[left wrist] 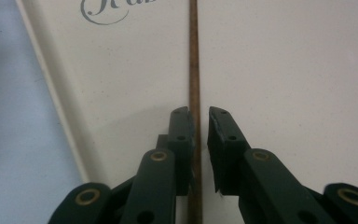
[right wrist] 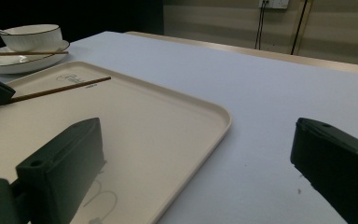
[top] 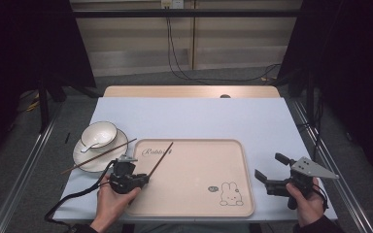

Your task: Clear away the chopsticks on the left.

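The left gripper [top: 141,178] is seen low over the near-left part of the tray [top: 233,194], its jaws astride one chopstick [top: 161,158] near the stick's near end. In the left gripper view the chopstick [left wrist: 194,93] runs straight up the middle of the gap; one jaw appears to touch it, while a narrow slit is left at the other, so a firm clamp cannot be confirmed (the jaws are close together but not seen fully closed). The stick's long axis is carried away from the gripper, forward and to the right across the tray, ending near the printed script. A second chopstick [top: 98,156] is laid across the plate [top: 85,160] beside the bowl [top: 98,133], well to the left of the tray, with a spoon [top: 90,145] resting in the bowl. The right gripper [top: 270,171] is held off the tray's right edge, jaws wide apart and empty. The left hand is judged far nearer to both sticks.
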